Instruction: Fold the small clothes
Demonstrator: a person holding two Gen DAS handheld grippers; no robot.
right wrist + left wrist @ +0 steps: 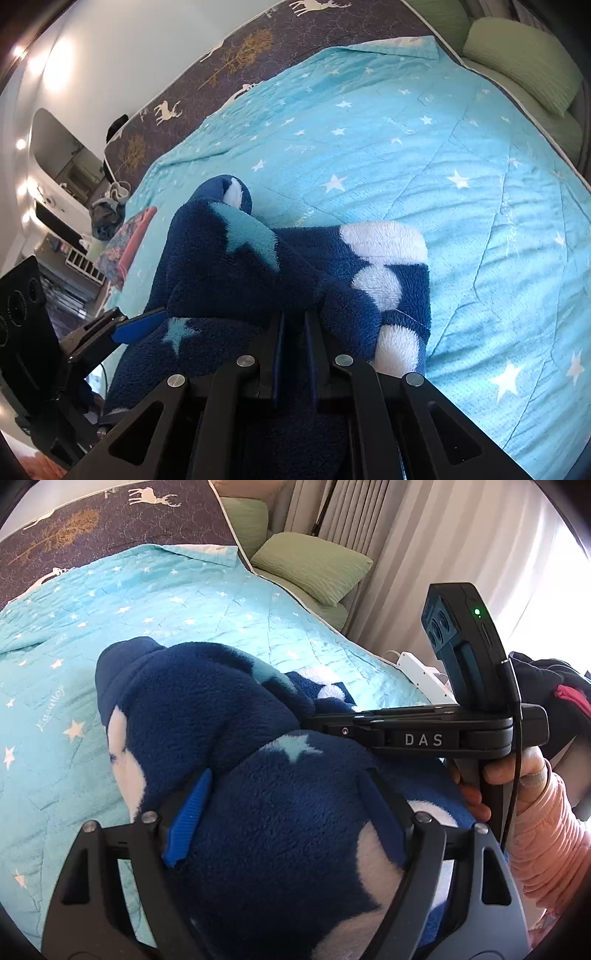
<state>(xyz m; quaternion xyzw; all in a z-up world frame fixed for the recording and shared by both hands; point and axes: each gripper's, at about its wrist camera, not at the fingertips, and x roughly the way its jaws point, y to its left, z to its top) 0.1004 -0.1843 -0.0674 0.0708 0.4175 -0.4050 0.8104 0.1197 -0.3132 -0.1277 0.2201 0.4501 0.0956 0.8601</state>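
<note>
fleece (258, 280): bunching on the bed quilt (424, 155), under both my grippers
right gripper (293, 325): pinching a fold, nearly closed
left gripper (288, 805): gaping wide around fleece, pads not pressing
risk: one-sided hold is letting the fold slump

Bright daylight thru curtains (461, 535); sharp, fisheye-warped edges.

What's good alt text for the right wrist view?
The right gripper is shut on a dark blue fleece garment with white patches, bunched on a light blue star-print quilt. The left gripper reaches in from the left edge.
</note>
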